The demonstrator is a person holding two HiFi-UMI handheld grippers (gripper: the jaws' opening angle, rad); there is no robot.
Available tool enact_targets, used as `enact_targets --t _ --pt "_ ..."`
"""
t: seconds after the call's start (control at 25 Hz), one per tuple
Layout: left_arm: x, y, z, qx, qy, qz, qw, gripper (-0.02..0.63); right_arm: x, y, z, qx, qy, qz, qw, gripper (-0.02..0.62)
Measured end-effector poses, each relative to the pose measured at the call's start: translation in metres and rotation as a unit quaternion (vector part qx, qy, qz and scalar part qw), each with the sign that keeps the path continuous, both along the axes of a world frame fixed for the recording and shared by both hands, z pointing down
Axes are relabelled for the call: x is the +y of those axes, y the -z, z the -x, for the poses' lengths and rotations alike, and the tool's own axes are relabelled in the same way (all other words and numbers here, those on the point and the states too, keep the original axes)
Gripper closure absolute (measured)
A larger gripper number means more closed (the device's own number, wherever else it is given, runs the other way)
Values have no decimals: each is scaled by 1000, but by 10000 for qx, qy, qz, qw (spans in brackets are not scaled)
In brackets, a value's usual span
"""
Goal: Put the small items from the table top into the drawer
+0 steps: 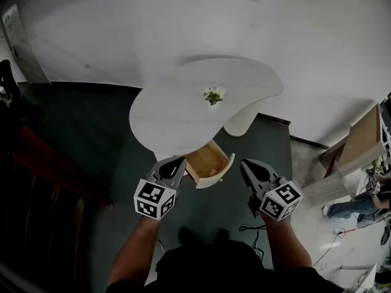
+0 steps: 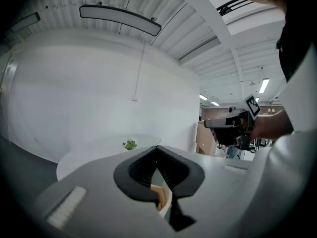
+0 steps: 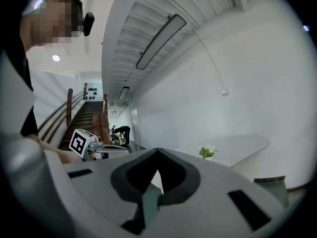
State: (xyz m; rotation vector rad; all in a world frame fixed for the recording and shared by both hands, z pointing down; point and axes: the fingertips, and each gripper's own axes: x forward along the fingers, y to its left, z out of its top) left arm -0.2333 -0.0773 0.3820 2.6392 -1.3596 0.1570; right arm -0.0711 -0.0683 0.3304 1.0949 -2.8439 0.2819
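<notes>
Small plant [image 1: 214, 94] on bench [image 1: 160, 116], straight ahead beyond open drawer [image 1: 209, 162]. Drawer sits between left gripper [image 1: 176, 162] and right gripper [image 1: 247, 165]. Both grippers pressed together, empty. Neither clearly nearer to plant.

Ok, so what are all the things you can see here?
table: one, white, curvy, against the white wall
flowers: one small bunch, green and white, on the table top
drawer: one, light wood, pulled open under the table's near edge
cupboard: one, light wood, far right
stairs: one flight, brown, behind the person, seen in the right gripper view
other person: one, blue trousers, only the legs show, far right edge
left gripper: one, grey with a black-and-white cube, shut, empty, beside the drawer
right gripper: one, same colours, shut, empty, on the drawer's other side
arms: two, bare, holding the grippers
</notes>
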Motion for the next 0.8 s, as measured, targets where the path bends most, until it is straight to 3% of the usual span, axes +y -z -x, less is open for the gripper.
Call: enact_targets --t 0.24,0.44,0.8 --pt "2 40 -9 105 351 -404 9985 595 8 20 -26 -128 193 -301 9993 584" --pt "3 51 -30 163 702 -366 9967 595 8 23 -60 -36 270 -416 9988 584" --pt "1 45 -69 -20 658 -95 9978 595 3 19 -93 -138 267 -348 9989 584"
